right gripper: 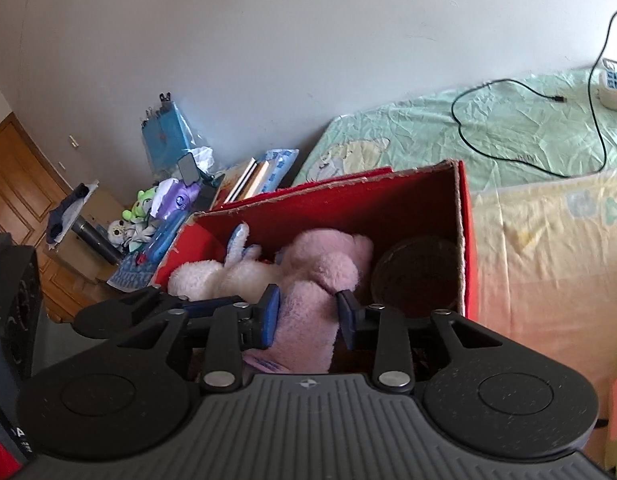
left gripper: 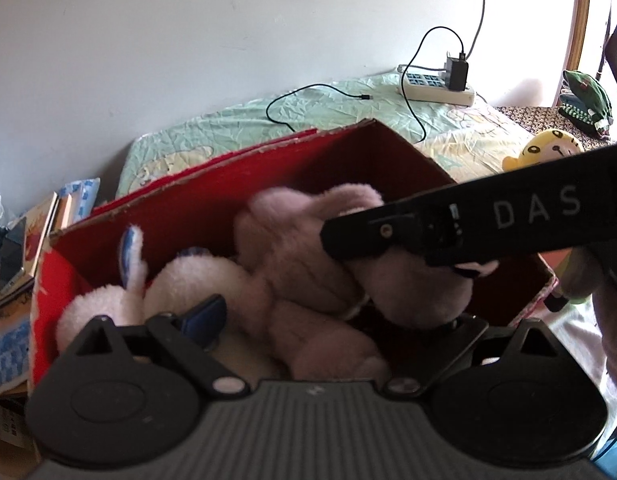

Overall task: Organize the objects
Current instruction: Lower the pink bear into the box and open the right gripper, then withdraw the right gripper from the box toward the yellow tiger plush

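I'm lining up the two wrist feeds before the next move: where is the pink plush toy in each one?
Left wrist: pink plush toy at centre, inside the red cardboard box, partly behind the right gripper's black body.
Right wrist: pink plush toy at lower centre, between the right gripper fingers.
Shared landmark: white plush toy, lying just left of it.

Open-topped red box [right gripper: 466, 240] crowded at left by a white plush [right gripper: 212, 274] and at centre by a pink plush [right gripper: 320, 264], with a dark round container [right gripper: 412, 276] filling the right corner, so little bare floor inside. Clear air above the rim; right gripper [right gripper: 308, 314] straddling the pink plush, its body crossing over the box in the left wrist view. Bed [right gripper: 528, 136] behind and right largely open, crossed only by a black cable [right gripper: 600, 132]; left side blocked by stacked books [right gripper: 244, 180].
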